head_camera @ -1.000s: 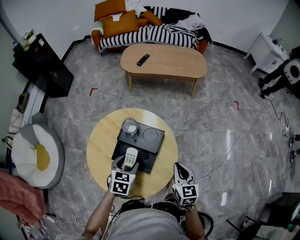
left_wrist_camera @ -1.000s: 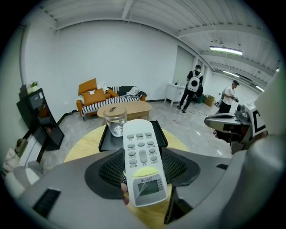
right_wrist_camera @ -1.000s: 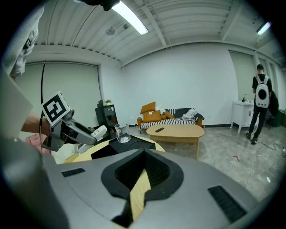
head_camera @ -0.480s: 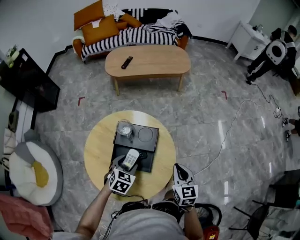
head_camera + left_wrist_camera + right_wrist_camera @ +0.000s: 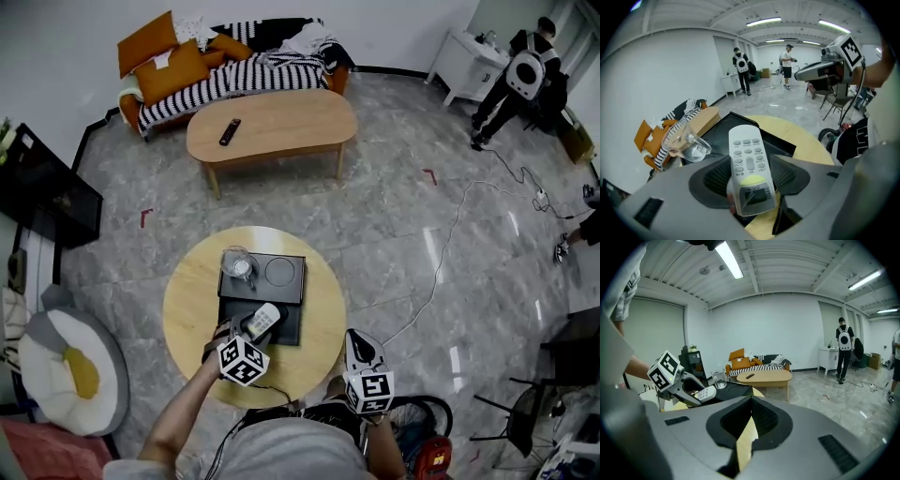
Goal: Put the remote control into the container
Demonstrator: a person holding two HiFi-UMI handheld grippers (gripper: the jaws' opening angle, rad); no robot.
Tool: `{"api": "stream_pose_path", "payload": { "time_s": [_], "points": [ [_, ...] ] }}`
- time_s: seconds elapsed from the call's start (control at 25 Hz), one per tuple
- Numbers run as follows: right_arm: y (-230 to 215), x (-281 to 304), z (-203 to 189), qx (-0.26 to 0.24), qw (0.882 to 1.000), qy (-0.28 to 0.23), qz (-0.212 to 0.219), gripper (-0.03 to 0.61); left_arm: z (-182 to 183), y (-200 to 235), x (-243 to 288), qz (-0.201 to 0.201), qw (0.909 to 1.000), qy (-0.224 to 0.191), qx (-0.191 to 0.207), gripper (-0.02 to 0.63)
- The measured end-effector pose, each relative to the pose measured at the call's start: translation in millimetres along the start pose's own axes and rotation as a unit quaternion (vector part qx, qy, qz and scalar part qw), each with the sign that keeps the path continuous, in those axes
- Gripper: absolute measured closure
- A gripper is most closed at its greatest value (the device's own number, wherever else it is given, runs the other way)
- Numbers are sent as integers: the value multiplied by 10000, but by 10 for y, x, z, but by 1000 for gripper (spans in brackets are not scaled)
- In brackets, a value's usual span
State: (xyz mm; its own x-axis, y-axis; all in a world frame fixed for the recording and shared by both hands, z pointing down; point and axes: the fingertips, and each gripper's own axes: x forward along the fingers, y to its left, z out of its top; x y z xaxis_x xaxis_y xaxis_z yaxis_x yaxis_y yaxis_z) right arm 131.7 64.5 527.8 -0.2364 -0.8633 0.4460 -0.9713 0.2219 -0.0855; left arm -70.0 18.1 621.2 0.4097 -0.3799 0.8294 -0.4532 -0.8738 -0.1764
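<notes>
Two hand-held grippers are up at the round wooden surface (image 5: 187,309) in front of the person. On the left, the left hand-held gripper (image 5: 251,328) has its jaws spread pretty wide and clamped on the white remote control (image 5: 264,320). It grips the remote by the display end, so the button end pokes out forward and down over the near half of the black container (image 5: 286,314). Honestly can't tell if the remote's tip touches the container. A clear glass cup (image 5: 239,265) sits in the container's far left corner. Over on the right, the right hand-held gripper (image 5: 361,342) hangs just off the surface's near right edge. Its jaws are closed tip to tip with nothing between them, well apart from the container.
</notes>
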Motion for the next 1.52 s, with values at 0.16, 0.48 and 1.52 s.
{"api": "stream_pose_path", "payload": {
  "time_s": [0.16,0.48,1.52],
  "points": [
    [-27,-6,-25,41,9999,18,-107,571,4,-53,120,-168,9986,43,498,351],
    [-23,5,-44,130,9996,61,-237,571,-63,-153,306,-527,9899,153,1305,351],
    [-98,195,-109,247,9989,275,-302,571,-372,-191,779,-984,9793,484,1702,350]
  ]
}}
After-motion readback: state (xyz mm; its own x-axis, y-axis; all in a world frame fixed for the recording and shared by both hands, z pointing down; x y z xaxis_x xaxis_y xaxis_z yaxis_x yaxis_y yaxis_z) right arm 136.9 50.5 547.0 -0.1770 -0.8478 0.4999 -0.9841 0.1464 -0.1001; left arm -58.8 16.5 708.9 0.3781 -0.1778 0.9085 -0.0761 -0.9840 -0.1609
